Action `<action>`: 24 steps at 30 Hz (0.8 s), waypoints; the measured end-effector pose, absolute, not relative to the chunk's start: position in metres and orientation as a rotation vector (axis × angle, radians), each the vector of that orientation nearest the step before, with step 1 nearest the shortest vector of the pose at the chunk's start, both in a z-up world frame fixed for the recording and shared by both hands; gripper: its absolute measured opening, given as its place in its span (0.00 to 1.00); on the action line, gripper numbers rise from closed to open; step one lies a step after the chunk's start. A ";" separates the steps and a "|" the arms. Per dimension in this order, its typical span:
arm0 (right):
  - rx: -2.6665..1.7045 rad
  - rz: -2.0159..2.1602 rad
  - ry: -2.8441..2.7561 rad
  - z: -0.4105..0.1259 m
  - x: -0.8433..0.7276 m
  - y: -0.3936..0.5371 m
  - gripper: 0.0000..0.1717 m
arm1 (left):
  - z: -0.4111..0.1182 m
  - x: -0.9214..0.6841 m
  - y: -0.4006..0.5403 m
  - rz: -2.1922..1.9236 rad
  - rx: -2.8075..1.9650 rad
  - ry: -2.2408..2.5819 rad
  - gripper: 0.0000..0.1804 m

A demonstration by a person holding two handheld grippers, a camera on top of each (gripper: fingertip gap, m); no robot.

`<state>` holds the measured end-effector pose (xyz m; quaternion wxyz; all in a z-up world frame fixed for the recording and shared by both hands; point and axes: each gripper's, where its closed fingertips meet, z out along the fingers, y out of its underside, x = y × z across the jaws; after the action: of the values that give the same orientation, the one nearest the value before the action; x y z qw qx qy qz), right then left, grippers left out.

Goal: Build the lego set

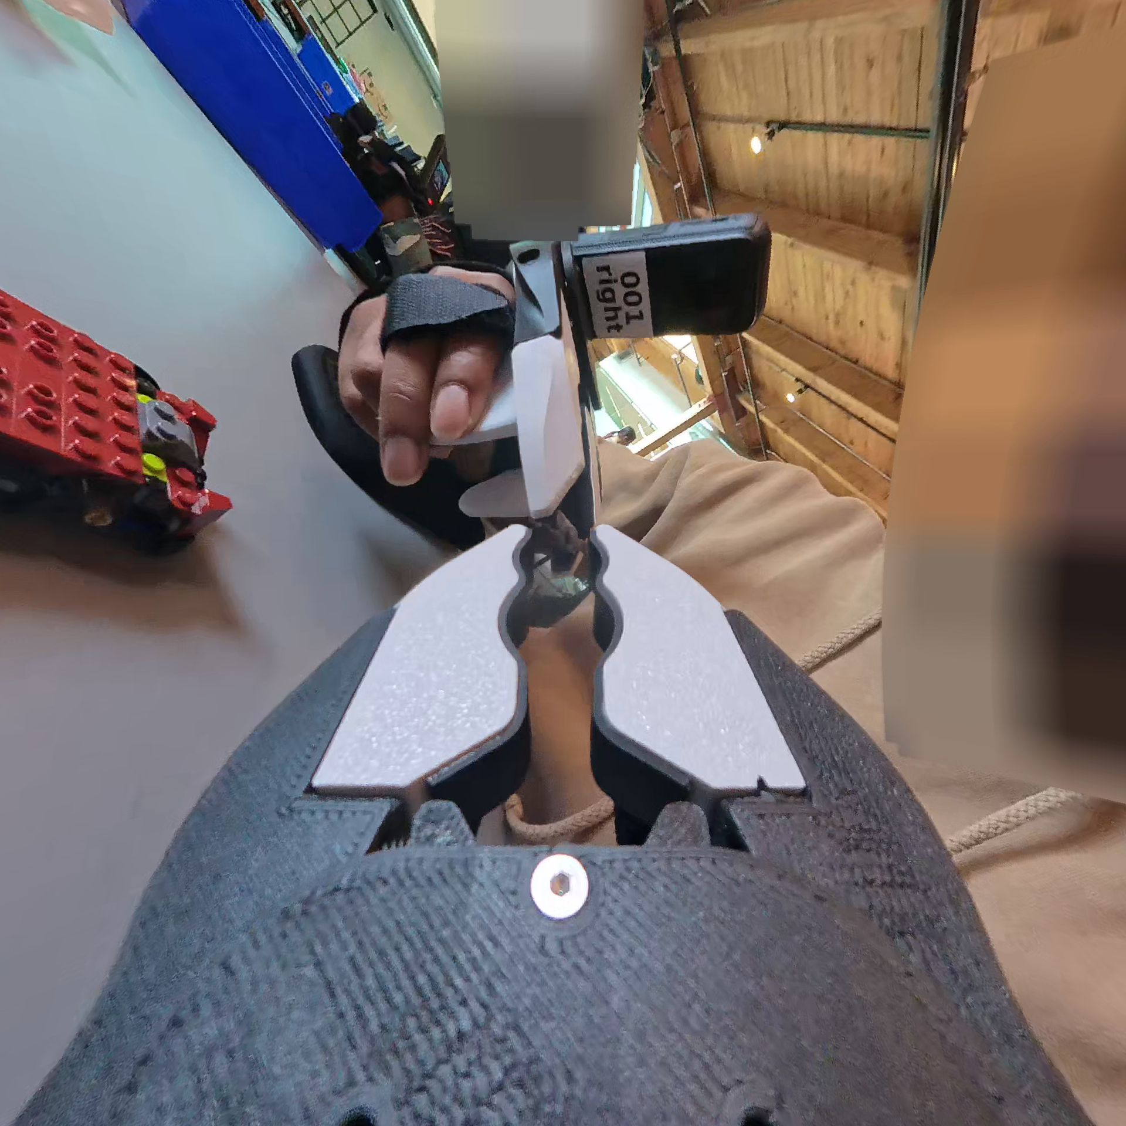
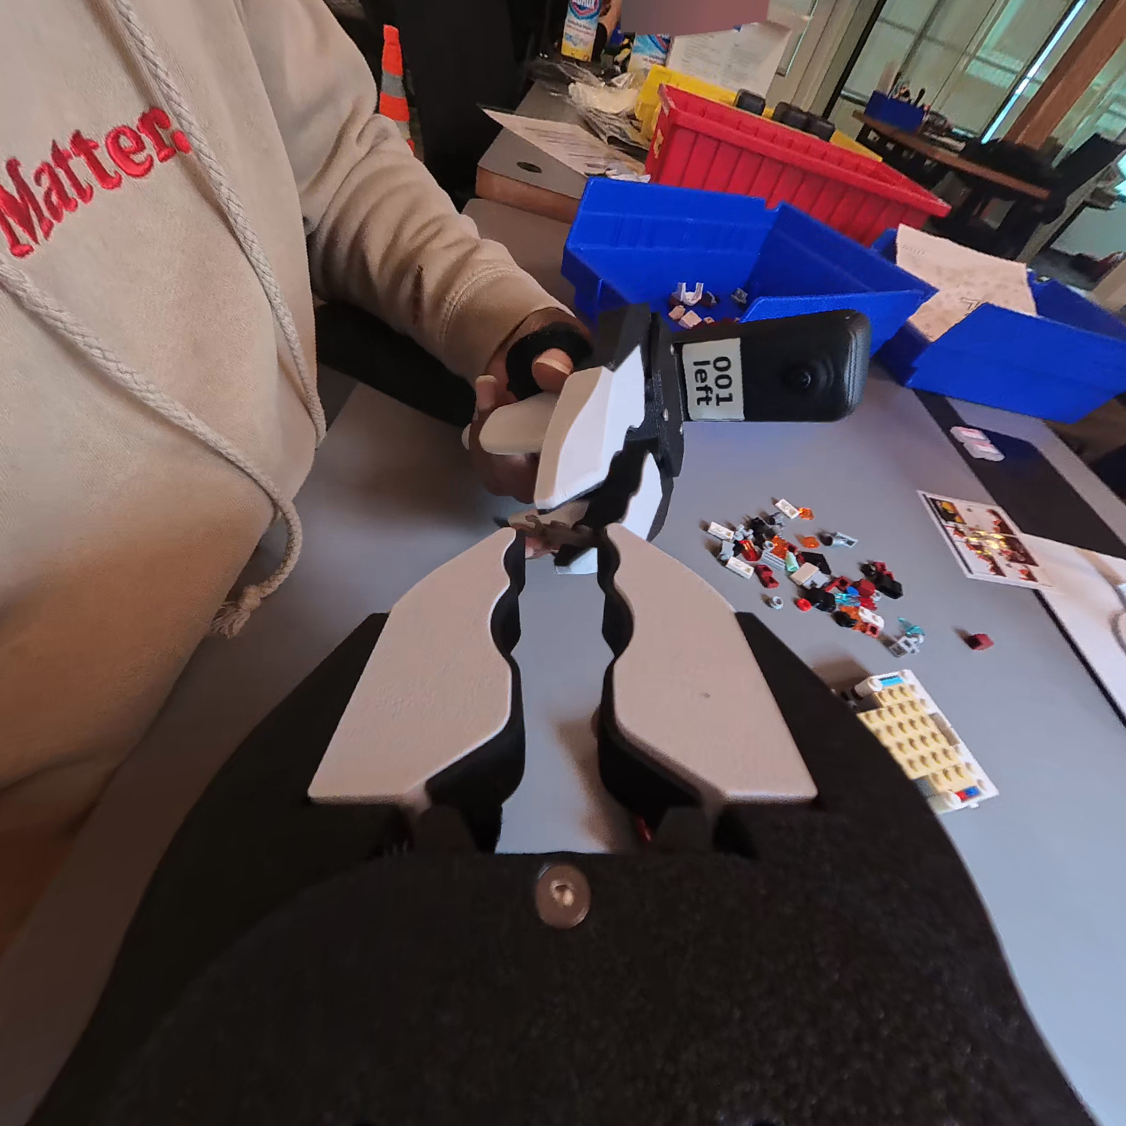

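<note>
A small dark brown jagged brick piece (image 2: 548,529) spans the tips of my right gripper (image 2: 563,535), which is shut on it lengthwise, above the grey table (image 2: 701,640). My left gripper (image 1: 559,539) meets it from the front. In the right wrist view, the left gripper's white fingers (image 2: 585,439) stand above and below the piece with a gap, so it is open around it. In the left wrist view the piece (image 1: 551,548) sits between my left fingertips, just under the right gripper's tips (image 1: 548,509).
A red brick build (image 1: 91,439) lies on the table to the left. A pile of small loose bricks (image 2: 810,566), a cream brick build (image 2: 920,737) and a leaflet (image 2: 981,542) lie right. Blue bins (image 2: 670,244) and a red bin (image 2: 780,164) stand behind. A person's beige hoodie (image 2: 122,365) is close. Less than 4 cm separates the two grippers' tips.
</note>
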<state>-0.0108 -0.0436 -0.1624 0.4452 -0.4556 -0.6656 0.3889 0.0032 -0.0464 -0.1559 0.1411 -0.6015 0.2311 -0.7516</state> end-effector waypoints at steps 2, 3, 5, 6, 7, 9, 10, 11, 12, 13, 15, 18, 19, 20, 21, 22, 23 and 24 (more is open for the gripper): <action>-1.113 0.933 -1.662 -0.163 -0.012 -0.044 0.13 | -0.156 0.003 -0.045 -2.165 -1.738 0.654 0.08; -1.108 0.928 -1.666 -0.163 -0.013 -0.045 0.13 | -0.156 0.003 -0.045 -2.154 -1.742 0.661 0.08; -1.101 0.915 -1.666 -0.162 -0.013 -0.045 0.13 | -0.155 0.003 -0.046 -2.157 -1.736 0.662 0.06; -1.106 0.906 -1.665 -0.163 -0.013 -0.044 0.13 | -0.155 0.003 -0.045 -2.157 -1.738 0.655 0.06; -1.114 0.890 -1.663 -0.164 -0.014 -0.042 0.13 | -0.156 0.002 -0.043 -2.149 -1.745 0.645 0.06; -1.138 0.846 -1.654 -0.166 -0.014 -0.037 0.13 | -0.158 0.002 -0.038 -2.125 -1.761 0.616 0.06; -1.163 0.821 -1.645 -0.168 -0.014 -0.034 0.13 | -0.160 0.002 -0.035 -2.106 -1.772 0.596 0.06; -1.194 0.789 -1.636 -0.171 -0.014 -0.030 0.13 | -0.163 0.002 -0.031 -2.071 -1.788 0.571 0.04; -1.222 0.764 -1.626 -0.173 -0.014 -0.027 0.14 | -0.166 0.002 -0.027 -2.034 -1.801 0.552 0.03; -1.243 0.752 -1.612 -0.174 -0.014 -0.025 0.15 | -0.168 0.001 -0.024 -2.007 -1.813 0.542 0.03; -1.264 0.739 -1.587 -0.174 -0.013 -0.023 0.15 | -0.171 0.001 -0.021 -1.959 -1.830 0.540 0.03; -1.278 0.687 -1.598 -0.178 -0.012 -0.021 0.15 | -0.178 0.002 -0.020 -1.888 -1.874 0.565 0.03; -1.288 0.676 -1.606 -0.180 -0.012 -0.020 0.14 | -0.180 0.003 -0.020 -1.870 -1.887 0.573 0.03; -1.296 0.663 -1.618 -0.181 -0.012 -0.020 0.14 | -0.181 0.003 -0.020 -1.870 -1.891 0.565 0.03; -1.291 0.653 -1.632 -0.182 -0.013 -0.020 0.13 | -0.182 0.003 -0.019 -1.870 -1.899 0.555 0.03; -1.286 0.640 -1.646 -0.183 -0.013 -0.021 0.12 | -0.183 0.003 -0.019 -1.873 -1.905 0.552 0.03; -1.284 0.623 -1.659 -0.185 -0.013 -0.020 0.12 | -0.184 0.003 -0.019 -1.867 -1.915 0.550 0.03; -1.282 0.614 -1.673 -0.186 -0.013 -0.020 0.12 | -0.186 0.003 -0.019 -1.858 -1.923 0.552 0.03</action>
<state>-0.0130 -0.0204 -0.1862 0.4558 -0.5197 -0.6783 0.2491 0.0029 -0.0190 -0.1857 0.2041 -0.6894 0.1978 -0.6663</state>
